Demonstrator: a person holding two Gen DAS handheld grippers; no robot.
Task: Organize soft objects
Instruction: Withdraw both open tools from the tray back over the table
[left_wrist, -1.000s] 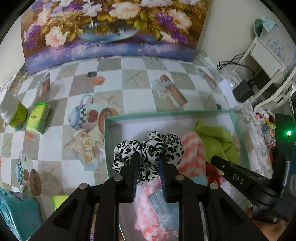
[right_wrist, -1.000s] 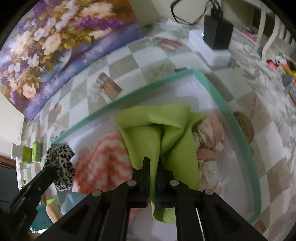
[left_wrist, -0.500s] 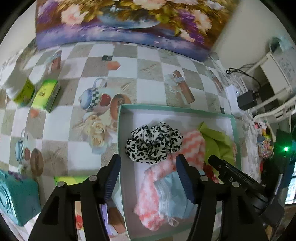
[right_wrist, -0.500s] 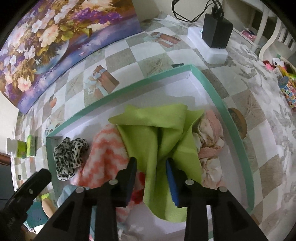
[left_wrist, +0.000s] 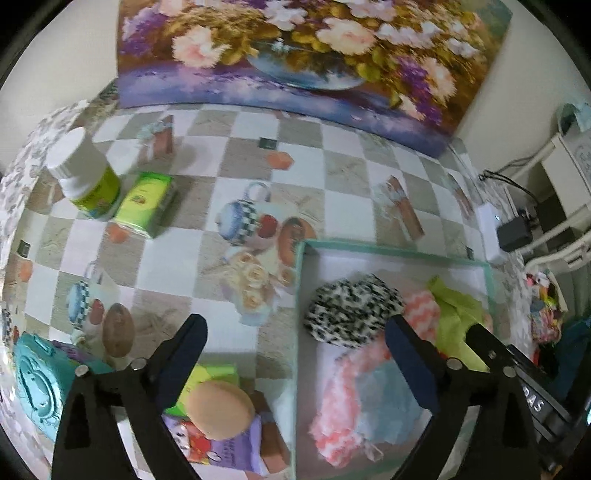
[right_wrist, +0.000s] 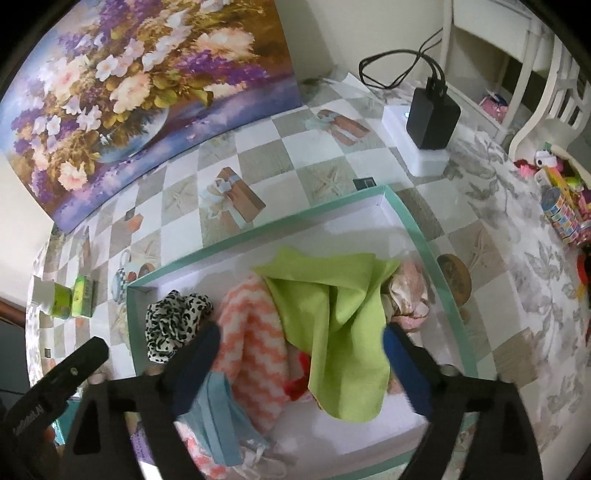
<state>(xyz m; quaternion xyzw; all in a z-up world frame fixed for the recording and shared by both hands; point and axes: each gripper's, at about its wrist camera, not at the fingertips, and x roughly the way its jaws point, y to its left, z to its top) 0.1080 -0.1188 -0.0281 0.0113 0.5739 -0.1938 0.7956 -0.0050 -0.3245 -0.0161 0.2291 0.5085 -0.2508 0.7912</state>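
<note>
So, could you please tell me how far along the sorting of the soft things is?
Done: the leopard scrunchie, green cloth, pink zigzag cloth and blue mask lie in the teal-rimmed box. In hand: nothing; the left tool and right tool are opening, empty. Left: possibly the round tan puff outside the box.

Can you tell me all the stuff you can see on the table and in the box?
box: 1, teal rim, white inside, on table
scrunchie: 1, black-white spotted, box's left end
zigzag cloth: 1, orange-white, box middle
green cloth: 1, lime, over box middle
blue cloth: 1, pale blue, box front
jar: 1, white-green, table left
carton: 1, green, beside jar
painting: 1, flowers, behind table
charger: 1, black, far right
left gripper: black, opening, empty
right gripper: black, opening, empty
</note>
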